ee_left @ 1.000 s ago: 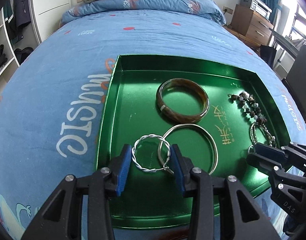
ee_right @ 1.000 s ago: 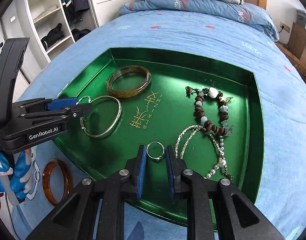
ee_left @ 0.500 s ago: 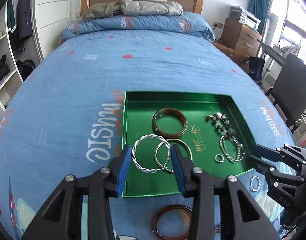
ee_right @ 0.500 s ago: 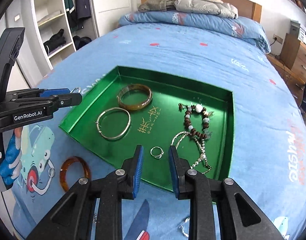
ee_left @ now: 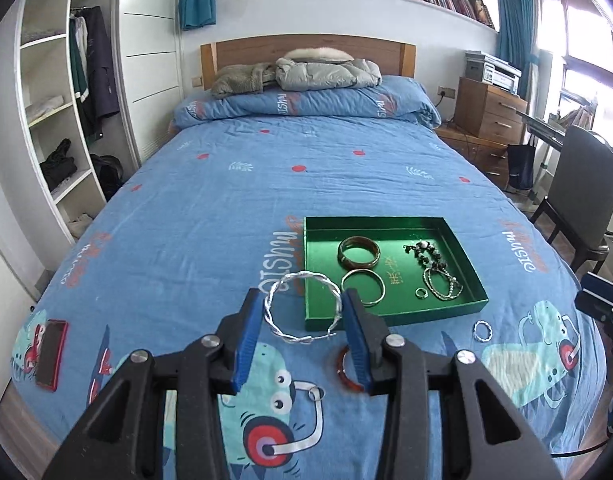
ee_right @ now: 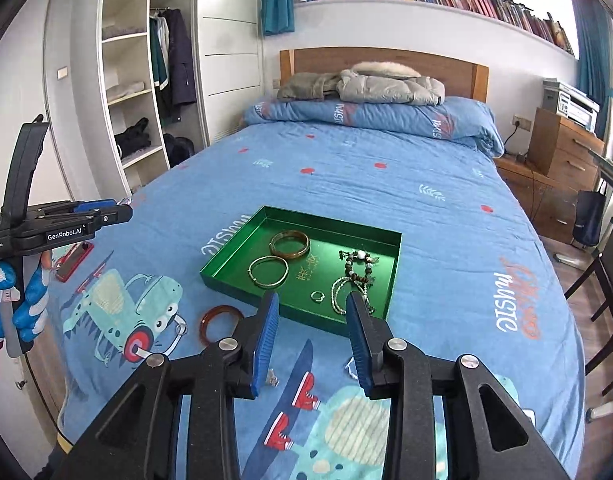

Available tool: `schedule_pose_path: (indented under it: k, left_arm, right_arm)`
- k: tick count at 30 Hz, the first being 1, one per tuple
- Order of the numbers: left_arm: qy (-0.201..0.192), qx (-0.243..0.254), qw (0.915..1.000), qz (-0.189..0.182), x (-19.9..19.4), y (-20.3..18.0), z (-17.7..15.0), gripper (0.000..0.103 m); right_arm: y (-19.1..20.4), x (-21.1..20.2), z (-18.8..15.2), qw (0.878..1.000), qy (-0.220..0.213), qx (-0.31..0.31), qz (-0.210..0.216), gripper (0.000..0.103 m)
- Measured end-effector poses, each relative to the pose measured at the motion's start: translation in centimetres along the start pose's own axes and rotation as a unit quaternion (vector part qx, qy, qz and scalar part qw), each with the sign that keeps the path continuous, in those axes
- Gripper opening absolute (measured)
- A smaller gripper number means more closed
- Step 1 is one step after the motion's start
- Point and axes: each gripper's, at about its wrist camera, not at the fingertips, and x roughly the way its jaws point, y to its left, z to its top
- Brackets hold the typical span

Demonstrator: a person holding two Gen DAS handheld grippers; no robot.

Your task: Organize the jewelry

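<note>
My left gripper [ee_left: 302, 300] is shut on a twisted silver bangle [ee_left: 306, 276], held high above the blue bedspread, near the left side of the green tray [ee_left: 386, 220]. From the right wrist view the left gripper [ee_right: 122, 210] shows at the left, in a blue-gloved hand. My right gripper [ee_right: 312, 300] hangs above the tray's [ee_right: 334, 224] near edge, its jaws opening with nothing between them. In the tray lie a brown bangle [ee_right: 288, 255], a plain silver bangle [ee_right: 255, 266], a small ring [ee_right: 317, 296], a bead bracelet [ee_right: 356, 268] and a chain [ee_right: 340, 300].
An amber bangle [ee_left: 340, 368] and a small twisted ring [ee_left: 483, 331] lie on the bedspread in front of the tray. A red phone [ee_left: 50, 354] lies near the bed's left edge. A chair [ee_left: 578, 200] and a wooden dresser [ee_left: 490, 116] stand to the right.
Both grippers rose and drew back from the tray. The left kept the twisted bangle. The right's jaws widened and the small ring stayed in the tray.
</note>
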Motion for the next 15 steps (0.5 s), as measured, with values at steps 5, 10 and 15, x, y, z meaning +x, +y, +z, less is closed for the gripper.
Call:
schedule_pose_path:
  k: [5,10,15]
  left_arm:
    - [-0.031,0.001,0.9986,0.043,-4.8,-0.7,-3.2,0.039]
    - [-0.055,0.006,0.9966,0.061,-8.4,-1.7,-6.1,0.039]
    - [-0.068,0.018,0.9946,0.077,-10.3,-2.2,-7.9,0.039]
  right_arm:
    - [0.9,-4.1,-3.2,1.0,-0.009,0.009,0.0,0.036]
    - [1.8,-7.2,-5.9,1.0,-0.018,0.018,-0.001,0.037]
    - [2.8,-9.3,-7.2,0.999,-0.028,0.023,-0.005,0.037]
